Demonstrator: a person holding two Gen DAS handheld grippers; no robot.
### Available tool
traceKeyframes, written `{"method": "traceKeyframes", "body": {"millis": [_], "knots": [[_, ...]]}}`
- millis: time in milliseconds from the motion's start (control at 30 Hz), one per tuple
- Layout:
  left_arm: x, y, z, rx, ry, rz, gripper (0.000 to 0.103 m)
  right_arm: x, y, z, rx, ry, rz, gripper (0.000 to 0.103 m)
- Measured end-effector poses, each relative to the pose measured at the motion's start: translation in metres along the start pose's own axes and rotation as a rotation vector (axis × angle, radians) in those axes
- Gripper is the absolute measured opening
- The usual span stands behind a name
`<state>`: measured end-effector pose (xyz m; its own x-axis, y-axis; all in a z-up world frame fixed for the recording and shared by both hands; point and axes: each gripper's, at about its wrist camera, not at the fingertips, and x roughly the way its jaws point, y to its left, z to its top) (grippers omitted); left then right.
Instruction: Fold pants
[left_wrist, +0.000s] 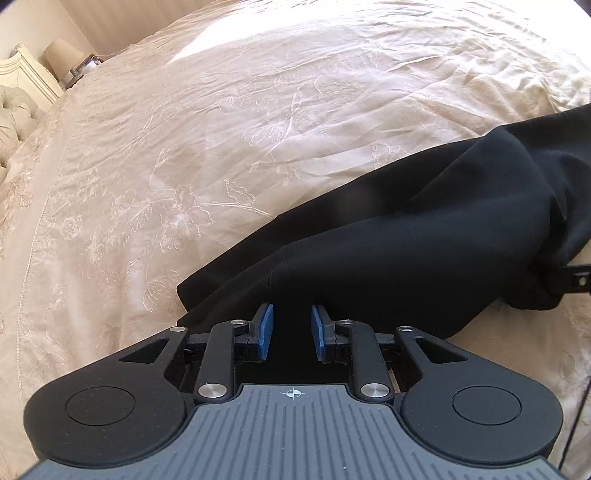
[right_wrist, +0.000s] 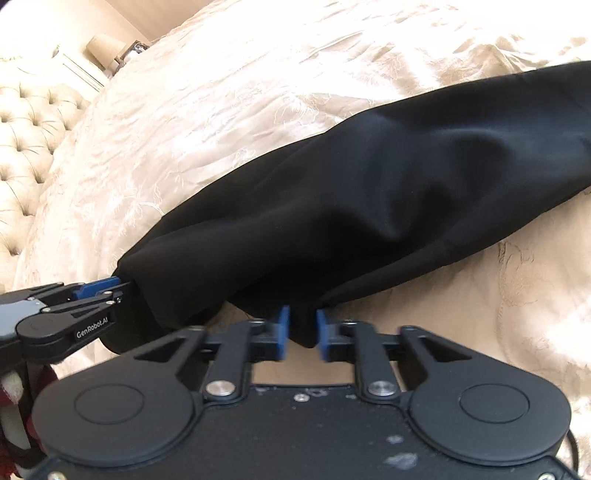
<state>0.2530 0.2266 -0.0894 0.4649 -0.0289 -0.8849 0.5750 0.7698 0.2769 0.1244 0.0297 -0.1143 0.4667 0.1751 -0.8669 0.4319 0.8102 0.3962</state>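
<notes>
Black pants (left_wrist: 406, 236) lie stretched across a cream embroidered bedspread (left_wrist: 221, 129). My left gripper (left_wrist: 291, 325) has its blue pads on either side of a fold of the black cloth near one end, holding it. In the right wrist view the pants (right_wrist: 388, 192) run from lower left to upper right. My right gripper (right_wrist: 303, 328) is shut on a bunched edge of the cloth between its blue pads. The left gripper also shows there at the left edge (right_wrist: 118, 286), gripping the pants' end.
A tufted cream headboard (right_wrist: 29, 147) stands at the left. A lamp (left_wrist: 61, 55) sits on a nightstand beyond the bed. Pillows (left_wrist: 14, 122) lie at the far left. Wide bedspread stretches beyond the pants.
</notes>
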Motion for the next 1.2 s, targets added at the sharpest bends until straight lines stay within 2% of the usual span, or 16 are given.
{"method": "traceKeyframes", "body": {"millis": [133, 233, 400, 500, 600, 633, 667, 733, 867, 1000, 1200], "knots": [[0.005, 0.002, 0.004, 0.011, 0.006, 0.003, 0.022, -0.027, -0.005, 0.008, -0.022, 0.017, 0.059, 0.003], [0.012, 0.005, 0.008, 0.021, 0.014, 0.013, 0.022, -0.039, -0.006, 0.014, -0.076, 0.073, 0.062, 0.003], [0.028, 0.009, 0.016, 0.033, 0.041, 0.019, 0.022, -0.017, -0.014, -0.002, -0.099, 0.211, 0.007, 0.003], [0.033, 0.012, 0.018, 0.037, 0.053, 0.024, 0.022, -0.005, -0.012, -0.003, -0.078, 0.234, -0.019, 0.003], [0.021, 0.021, 0.021, 0.007, 0.028, 0.040, 0.022, -0.016, -0.011, -0.001, -0.104, 0.210, -0.027, 0.005], [0.015, 0.026, 0.021, -0.013, 0.013, 0.035, 0.022, -0.022, -0.009, 0.001, -0.124, 0.207, -0.032, 0.012], [0.006, 0.030, 0.019, -0.037, -0.005, 0.032, 0.022, -0.030, -0.005, 0.003, -0.155, 0.199, -0.042, 0.014], [-0.007, 0.038, 0.015, -0.066, -0.028, 0.030, 0.022, -0.045, 0.003, 0.008, -0.215, 0.156, -0.051, 0.014], [-0.021, 0.045, 0.003, -0.094, -0.029, 0.015, 0.022, -0.068, 0.021, 0.026, -0.326, 0.054, -0.031, 0.025], [-0.016, 0.049, -0.010, -0.121, 0.014, 0.007, 0.022, -0.047, 0.037, 0.059, -0.460, 0.011, -0.029, 0.030], [-0.004, 0.067, -0.023, -0.201, 0.075, -0.012, 0.023, 0.007, 0.057, 0.089, -0.652, 0.042, -0.052, 0.034]]}}
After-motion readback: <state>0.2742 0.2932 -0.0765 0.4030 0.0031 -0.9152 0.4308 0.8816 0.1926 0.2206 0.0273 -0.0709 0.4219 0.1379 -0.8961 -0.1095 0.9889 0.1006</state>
